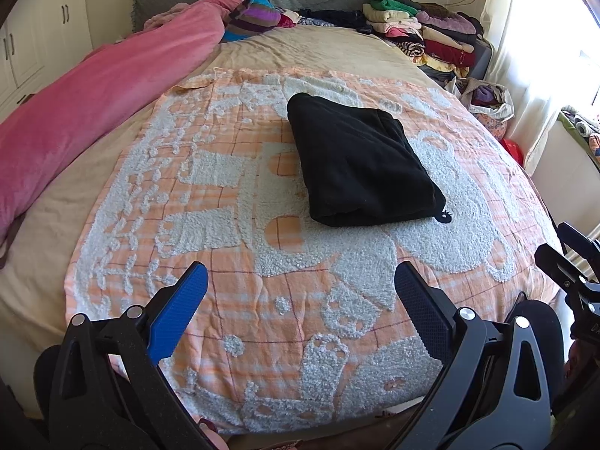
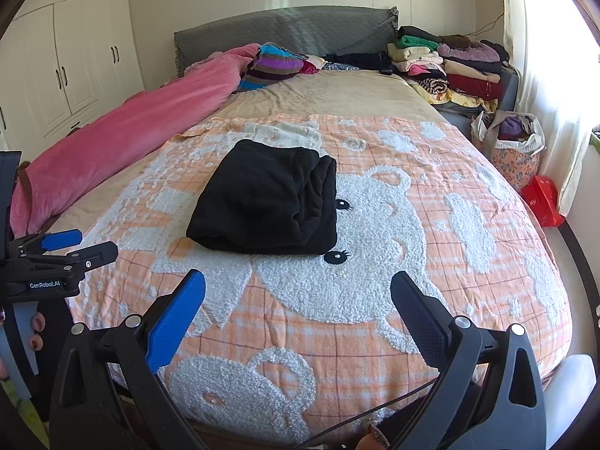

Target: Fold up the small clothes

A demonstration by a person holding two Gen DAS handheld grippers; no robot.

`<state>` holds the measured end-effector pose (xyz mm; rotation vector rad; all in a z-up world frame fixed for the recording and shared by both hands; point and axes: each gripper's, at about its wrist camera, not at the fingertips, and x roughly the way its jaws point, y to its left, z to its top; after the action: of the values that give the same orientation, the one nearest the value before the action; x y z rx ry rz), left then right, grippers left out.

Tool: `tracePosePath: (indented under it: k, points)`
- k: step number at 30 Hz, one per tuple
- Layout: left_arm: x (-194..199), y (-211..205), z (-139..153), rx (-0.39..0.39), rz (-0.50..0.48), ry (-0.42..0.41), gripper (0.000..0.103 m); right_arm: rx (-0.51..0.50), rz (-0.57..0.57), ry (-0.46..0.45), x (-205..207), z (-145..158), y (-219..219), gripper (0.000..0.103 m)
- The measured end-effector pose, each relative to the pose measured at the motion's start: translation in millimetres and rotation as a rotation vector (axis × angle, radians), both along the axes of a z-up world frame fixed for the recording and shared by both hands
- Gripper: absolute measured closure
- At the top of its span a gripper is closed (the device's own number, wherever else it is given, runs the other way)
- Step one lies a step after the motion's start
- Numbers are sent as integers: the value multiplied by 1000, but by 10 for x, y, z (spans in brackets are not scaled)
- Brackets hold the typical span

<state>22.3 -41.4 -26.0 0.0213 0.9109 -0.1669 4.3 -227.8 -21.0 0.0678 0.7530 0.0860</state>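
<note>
Both tools are held back at the foot of the bed. The left gripper [image 1: 300, 281] has its two fingers spread wide and grasps nothing; the right gripper [image 2: 298, 288] is likewise released, its two fingers parted over bare blanket.

In the left wrist view, one folded black garment [image 1: 360, 165] lies at about 1 o'clock beyond the fingertips, well apart from them, resting on the orange checked blanket [image 1: 232, 300] with white fleecy bear shapes. In the right wrist view the same garment [image 2: 268, 198] sits at about 11 o'clock, touching one bear's face beside its two stitched eyes.

Farther out, one long pink duvet [image 1: 93, 101] runs along 10 o'clock. At 12 o'clock stands one grey headboard [image 2: 300, 28], with one striped bundle [image 2: 275, 65] before it. At 1 o'clock rise stacks of folded clothes [image 2: 450, 63]; one floral bag [image 2: 513, 150] sits at 2 o'clock, beside a red box [image 2: 543, 198].
</note>
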Motion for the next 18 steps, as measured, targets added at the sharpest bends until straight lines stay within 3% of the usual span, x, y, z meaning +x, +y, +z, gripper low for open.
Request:
tracePosePath:
  k: [18]
  points:
    - [4, 14, -12, -5, -8, -1, 10, -1, -3, 1, -1, -6, -7, 4]
